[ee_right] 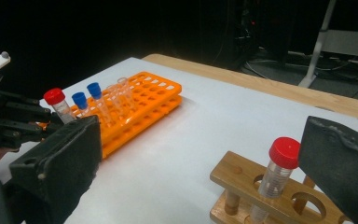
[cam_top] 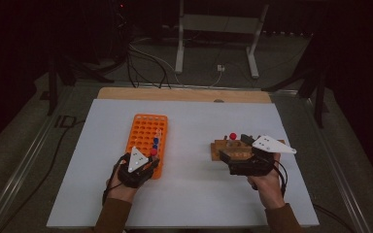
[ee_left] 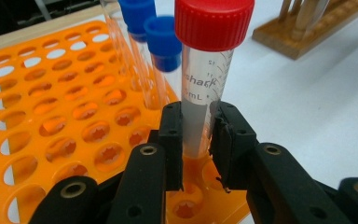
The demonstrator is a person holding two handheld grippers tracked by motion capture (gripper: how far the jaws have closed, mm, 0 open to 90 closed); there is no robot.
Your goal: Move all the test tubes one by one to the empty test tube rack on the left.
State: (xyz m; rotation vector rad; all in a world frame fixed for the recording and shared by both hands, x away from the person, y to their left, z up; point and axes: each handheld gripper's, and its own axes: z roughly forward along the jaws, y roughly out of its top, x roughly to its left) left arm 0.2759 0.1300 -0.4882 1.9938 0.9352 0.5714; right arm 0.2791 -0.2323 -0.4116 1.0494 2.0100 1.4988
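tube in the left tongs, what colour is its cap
Red: the clear plastic tube has a red screw cap, best seen in the left gripper view.

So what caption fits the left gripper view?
Left tool grips a red-capped tube in the orange rack.

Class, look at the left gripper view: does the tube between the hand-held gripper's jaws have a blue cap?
No: the tube clamped in the left hand-held gripper wears a red cap, while the blue-capped tubes stand behind it.
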